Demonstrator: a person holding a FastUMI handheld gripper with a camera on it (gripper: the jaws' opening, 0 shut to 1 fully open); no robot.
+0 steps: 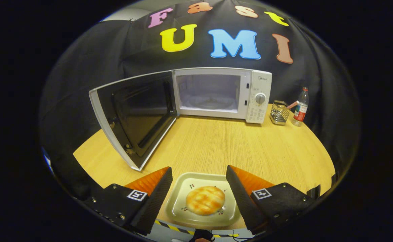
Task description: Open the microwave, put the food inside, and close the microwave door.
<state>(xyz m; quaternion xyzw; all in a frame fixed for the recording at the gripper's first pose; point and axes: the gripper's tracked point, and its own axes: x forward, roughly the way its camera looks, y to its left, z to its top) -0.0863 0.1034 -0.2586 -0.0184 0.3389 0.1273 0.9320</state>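
Looking down my gripper (199, 188): fingers spread wide, straddling the plate (183, 206) with the bun (205, 200) at the worktop's (243, 148) near edge, gripping nothing. Microwave (221, 94) at the far edge, door (134, 117) already swung open; loading and closing remain.

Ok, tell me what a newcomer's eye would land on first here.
The white microwave at the back of the wooden table, its door swung wide open to the left and the cavity bare. Then the round bread on a plate at the table's near edge, sitting between the gripper's open fingers, which flank the plate without visibly gripping it.
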